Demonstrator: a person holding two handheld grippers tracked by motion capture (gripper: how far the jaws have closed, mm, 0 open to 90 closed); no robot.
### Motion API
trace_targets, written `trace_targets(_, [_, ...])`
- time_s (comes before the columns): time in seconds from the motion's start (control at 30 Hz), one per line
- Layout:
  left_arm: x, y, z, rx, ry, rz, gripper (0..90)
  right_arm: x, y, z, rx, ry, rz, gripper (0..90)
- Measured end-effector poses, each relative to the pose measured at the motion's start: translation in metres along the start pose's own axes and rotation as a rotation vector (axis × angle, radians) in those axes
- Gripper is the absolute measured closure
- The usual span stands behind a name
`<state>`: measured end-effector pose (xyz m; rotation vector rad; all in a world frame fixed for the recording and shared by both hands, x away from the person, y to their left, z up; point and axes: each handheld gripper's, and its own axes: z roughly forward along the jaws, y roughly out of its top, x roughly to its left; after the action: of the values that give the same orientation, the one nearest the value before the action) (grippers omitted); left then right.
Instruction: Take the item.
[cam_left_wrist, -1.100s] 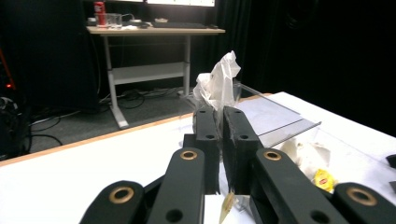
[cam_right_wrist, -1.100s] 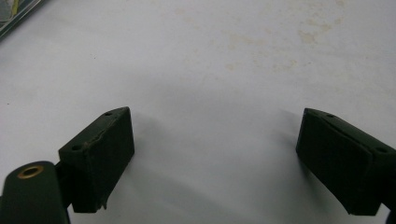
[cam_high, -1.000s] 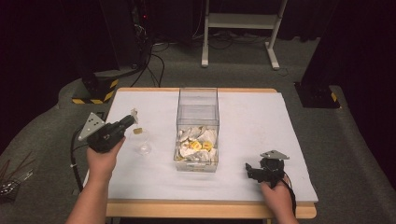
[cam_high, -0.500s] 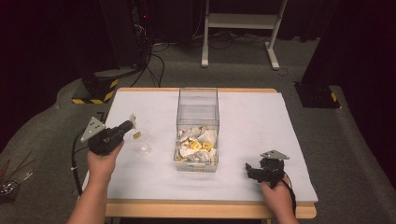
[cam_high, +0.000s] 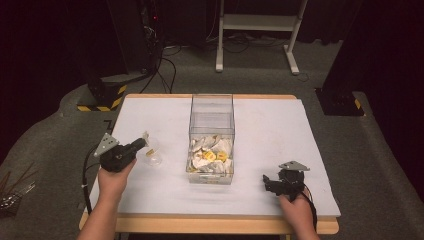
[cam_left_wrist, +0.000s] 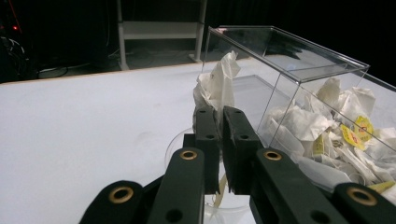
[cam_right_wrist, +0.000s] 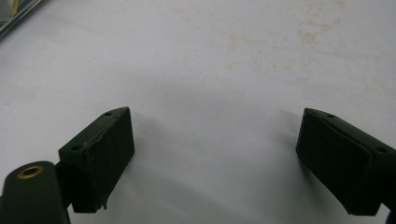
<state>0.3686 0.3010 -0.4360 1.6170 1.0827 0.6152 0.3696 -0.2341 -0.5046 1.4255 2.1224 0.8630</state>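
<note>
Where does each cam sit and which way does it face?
High view: above the person's side of the table, looking forward and down; both forearms and grippers enter from the bottom.
Left gripper view: rides the left gripper, looking along jaws shut on a tea bag over a glass cup, the clear box to its right.
Right gripper view: rides the right gripper, looking down at bare table between open jaws.
Shared: high and left gripper views both show box, cup and tea bag.

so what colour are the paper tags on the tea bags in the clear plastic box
Yellow tags, clearest in the left gripper view, on white tea bags.
</note>
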Motion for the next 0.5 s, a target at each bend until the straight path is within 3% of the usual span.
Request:
trace_targets(0.2, [-0.001, -0.0014, 0.0023, 0.017, 0.01, 0.002, 84.5, 0.0, 0.0, 0.0, 0.0, 0.0, 0.0, 11.2])
trace_targets(0.5, [-0.0029, 0.0005, 0.0015, 0.022, 0.016, 0.001, 63.7, 0.0, 0.0, 0.0, 0.0, 0.0, 0.0, 11.2])
